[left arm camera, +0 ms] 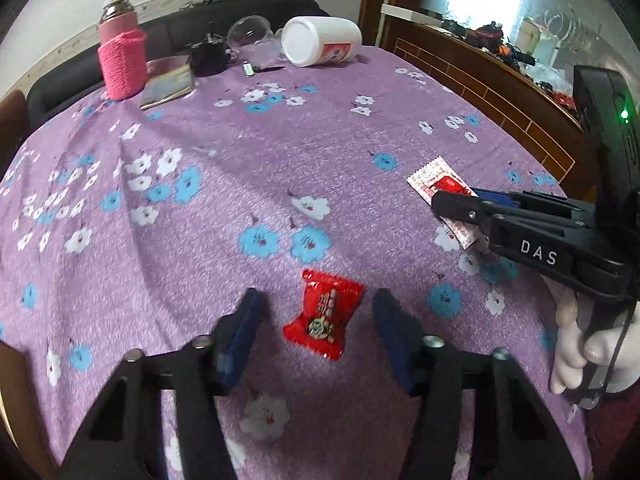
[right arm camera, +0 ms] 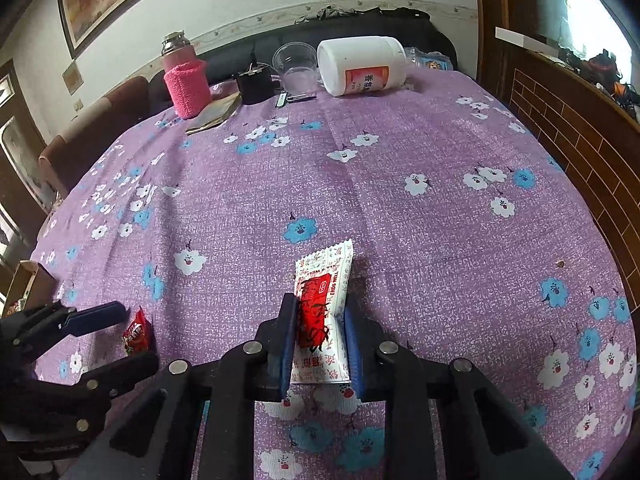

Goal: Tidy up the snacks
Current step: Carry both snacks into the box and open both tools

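- Purple flowered surface holds two light, crinkly snacks.
- Left claw is open around the red candy (slippery wrapper); pinch its puffy middle.
- Right claw squeezes the white packet, near side.

A woven purple cloth with a printed flower pattern covers the tabletop, matt and slightly grainy. The red candy wrapper is glossy, crinkled film; the white sachet looks smoother (its edge serrated). The bottle's pink sleeve is knitted yarn, its cap shiny metal.
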Action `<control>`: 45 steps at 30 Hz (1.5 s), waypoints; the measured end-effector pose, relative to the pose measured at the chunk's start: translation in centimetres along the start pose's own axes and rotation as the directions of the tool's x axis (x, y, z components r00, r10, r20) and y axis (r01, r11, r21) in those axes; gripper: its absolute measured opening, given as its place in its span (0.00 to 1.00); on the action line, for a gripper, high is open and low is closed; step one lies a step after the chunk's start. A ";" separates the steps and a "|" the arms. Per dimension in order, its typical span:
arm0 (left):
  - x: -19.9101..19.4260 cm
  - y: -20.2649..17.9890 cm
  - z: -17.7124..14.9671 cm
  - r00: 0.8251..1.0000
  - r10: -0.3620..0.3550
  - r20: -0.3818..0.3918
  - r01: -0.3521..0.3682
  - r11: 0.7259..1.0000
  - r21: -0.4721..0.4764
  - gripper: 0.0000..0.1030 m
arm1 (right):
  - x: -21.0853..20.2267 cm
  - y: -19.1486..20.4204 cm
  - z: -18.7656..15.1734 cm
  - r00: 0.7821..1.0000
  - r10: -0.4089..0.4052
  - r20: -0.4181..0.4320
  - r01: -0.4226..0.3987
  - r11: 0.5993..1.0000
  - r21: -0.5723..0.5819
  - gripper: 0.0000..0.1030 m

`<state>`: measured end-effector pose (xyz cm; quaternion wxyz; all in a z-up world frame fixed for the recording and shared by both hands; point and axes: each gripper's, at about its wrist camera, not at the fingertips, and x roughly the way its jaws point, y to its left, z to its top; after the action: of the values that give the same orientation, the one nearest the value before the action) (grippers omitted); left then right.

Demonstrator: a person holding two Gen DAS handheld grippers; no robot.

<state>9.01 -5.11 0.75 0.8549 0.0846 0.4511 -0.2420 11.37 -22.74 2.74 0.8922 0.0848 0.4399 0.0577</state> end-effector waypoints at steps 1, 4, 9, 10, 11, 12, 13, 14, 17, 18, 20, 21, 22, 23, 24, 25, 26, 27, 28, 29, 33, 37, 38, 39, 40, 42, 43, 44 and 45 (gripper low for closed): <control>0.0 -0.2 0.0 1.000 0.007 0.001 -0.007 1.000 0.012 0.28 | -0.1 0.0 0.0 1.000 0.003 0.003 -0.003 1.000 0.003 0.22; -0.3 -0.6 -0.4 1.000 0.006 0.002 -0.006 1.000 0.029 0.21 | -0.6 -0.1 0.1 1.000 0.017 0.017 -0.017 1.000 0.016 0.17; -1.9 0.2 -1.1 1.000 -0.018 0.022 0.019 0.999 -0.027 0.21 | -1.1 -0.5 0.1 0.998 0.055 0.033 -0.057 0.997 0.046 0.16; -2.5 0.4 -1.3 0.999 -0.022 0.029 0.023 0.999 -0.039 0.20 | -1.2 -0.7 0.2 0.997 0.075 0.034 -0.077 0.995 0.060 0.16; -2.9 0.6 -1.5 0.999 -0.024 0.034 0.026 0.998 -0.049 0.20 | -1.4 -0.9 0.2 0.995 0.096 0.036 -0.098 0.992 0.076 0.16; -3.5 0.8 -1.7 0.999 -0.028 0.044 0.031 0.998 -0.062 0.20 | -1.6 -1.4 0.2 0.991 0.127 0.043 -0.131 0.986 0.102 0.16; -4.3 1.0 -2.0 0.998 -0.033 0.057 0.038 0.996 -0.076 0.20 | -1.8 -1.7 0.3 0.988 0.143 0.052 -0.148 0.982 0.118 0.16; -4.9 1.2 -2.2 0.997 -0.037 0.066 0.042 0.995 -0.086 0.21 | -2.0 -1.8 0.3 0.987 0.150 0.059 -0.156 0.980 0.127 0.16; -7.3 2.0 -3.2 0.994 -0.041 0.098 0.053 0.992 -0.117 0.21 | -2.5 -2.3 0.4 0.979 0.187 0.079 -0.197 0.968 0.158 0.16; -8.0 2.2 -3.5 0.993 -0.041 0.107 0.055 0.991 -0.126 0.21 | -2.6 -2.2 0.4 0.977 0.197 0.084 -0.208 0.965 0.161 0.16; -9.7 3.1 -4.4 0.991 -0.040 0.129 0.060 0.985 -0.159 0.21 | -2.8 -1.7 0.4 0.976 0.200 0.091 -0.212 0.966 0.145 0.16; -10.4 3.6 -4.8 0.990 -0.038 0.138 0.062 0.983 -0.174 0.21 | -3.0 -1.4 0.5 0.975 0.202 0.095 -0.214 0.968 0.134 0.16; -11.2 4.2 -5.3 0.989 -0.034 0.146 0.062 0.980 -0.189 0.21 | -3.3 -0.7 0.4 0.977 0.189 0.098 -0.200 0.973 0.116 0.16; -12.2 5.0 -6.0 0.987 -0.025 0.158 0.059 0.976 -0.211 0.21 | -3.5 -0.3 0.4 0.978 0.181 0.099 -0.192 0.976 0.107 0.16; -12.9 5.7 -6.4 0.986 -0.019 0.165 0.057 0.972 -0.228 0.21 | -4.2 0.6 0.3 0.977 0.184 0.103 -0.194 0.977 0.091 0.16; -13.5 6.5 -6.9 0.985 -0.013 0.171 0.056 0.968 -0.246 0.21 | -4.7 1.2 0.2 0.975 0.196 0.105 -0.206 0.975 0.085 0.16; -14.5 7.6 -7.7 0.983 -0.002 0.184 0.054 0.960 -0.274 0.21 | -5.2 1.9 0.1 0.972 0.210 0.108 -0.219 0.973 0.077 0.17; -15.1 8.4 -8.2 0.981 0.007 0.192 0.051 0.955 -0.292 0.21 | -5.9 2.8 -0.1 0.968 0.226 0.109 -0.234 0.970 0.067 0.17; -15.8 9.3 -8.8 0.979 0.020 0.201 0.045 0.949 -0.312 0.21 | -6.7 4.0 -0.3 0.964 0.244 0.109 -0.250 0.967 0.053 0.17; -16.5 10.3 -9.5 0.977 0.037 0.210 0.037 0.942 -0.334 0.21 | -7.2 4.9 -0.3 0.960 0.258 0.109 -0.264 0.964 0.042 0.17; -19.2 14.4 -12.7 0.968 0.090 0.236 0.020 0.903 -0.430 0.21 | -9.0 9.9 -0.5 0.939 0.331 0.088 -0.331 0.943 -0.012 0.17; -21.3 18.1 -16.2 0.960 0.132 0.245 0.015 0.855 -0.519 0.21 | -9.8 16.2 -0.9 0.922 0.382 0.052 -0.377 0.922 -0.091 0.17; -21.6 18.8 -17.0 0.959 0.140 0.245 0.014 0.844 -0.536 0.21 | -9.8 17.6 -1.1 0.919 0.391 0.041 -0.385 0.916 -0.108 0.17; -21.9 19.2 -17.6 0.959 0.145 0.244 0.012 0.837 -0.547 0.21 | -9.6 19.7 -1.3 0.915 0.403 0.022 -0.397 0.908 -0.133 0.17; -22.2 19.8 -18.4 0.959 0.151 0.242 0.011 0.828 -0.560 0.21 | -9.4 21.0 -1.5 0.911 0.411 0.009 -0.406 0.902 -0.147 0.17; -22.6 20.5 -19.8 0.959 0.157 0.235 0.009 0.814 -0.581 0.21 | -8.9 24.0 -2.1 0.903 0.429 -0.025 -0.427 0.887 -0.178 0.17; -22.7 20.9 -20.4 0.960 0.158 0.230 0.009 0.807 -0.591 0.21 | -8.5 26.1 -2.5 0.898 0.437 -0.049 -0.437 0.877 -0.199 0.17; -22.8 21.1 -20.9 0.961 0.159 0.225 0.007 0.801 -0.598 0.21 | -8.2 27.1 -2.8 0.896 0.440 -0.061 -0.443 0.872 -0.209 0.18; -22.9 21.4 -21.5 0.963 0.159 0.219 0.007 0.796 -0.606 0.21 | -7.7 28.6 -3.0 0.892 0.445 -0.081 -0.451 0.864 -0.222 0.18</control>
<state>-7.10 29.03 5.29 0.8977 -0.2049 0.3852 -0.0606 3.51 4.19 12.73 0.8520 0.0780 0.4103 0.3159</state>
